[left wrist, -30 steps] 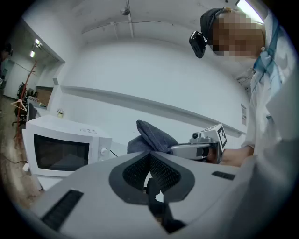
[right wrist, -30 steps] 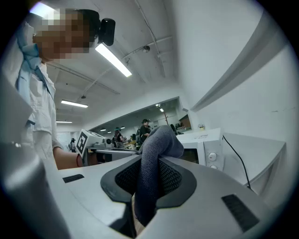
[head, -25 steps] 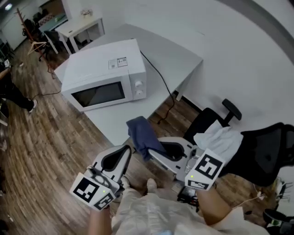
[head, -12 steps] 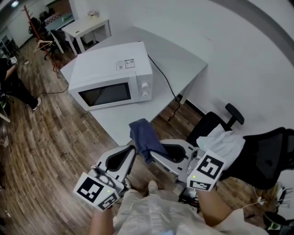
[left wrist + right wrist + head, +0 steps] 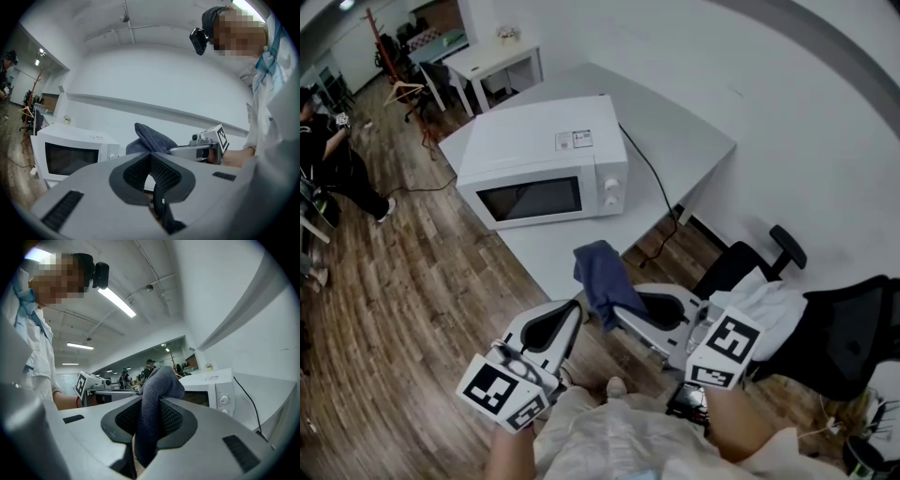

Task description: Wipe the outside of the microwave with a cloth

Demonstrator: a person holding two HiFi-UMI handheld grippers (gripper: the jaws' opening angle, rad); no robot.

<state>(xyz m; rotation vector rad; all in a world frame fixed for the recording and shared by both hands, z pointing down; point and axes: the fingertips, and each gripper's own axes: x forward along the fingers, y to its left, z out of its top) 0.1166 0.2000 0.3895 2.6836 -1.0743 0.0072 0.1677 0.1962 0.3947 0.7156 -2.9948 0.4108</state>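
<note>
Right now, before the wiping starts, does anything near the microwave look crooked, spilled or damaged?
Nothing looks spilled or damaged. The microwave sits with its door shut, turned at an angle to the table edges. Its black cord trails loose across the table and over the edge. The blue cloth is clamped in the right gripper.

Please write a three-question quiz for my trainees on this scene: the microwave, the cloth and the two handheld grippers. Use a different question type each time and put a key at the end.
1. True or false: the left gripper is shut with nothing between its jaws.
2. What holds the cloth? A) the right gripper; B) the left gripper; C) nothing, it lies on the table.
3. Short answer: is the cloth touching the microwave?

Key
1. True.
2. A: its jaws are closed on the cloth.
3. No. The cloth is held apart from the microwave, on the near side.
</note>
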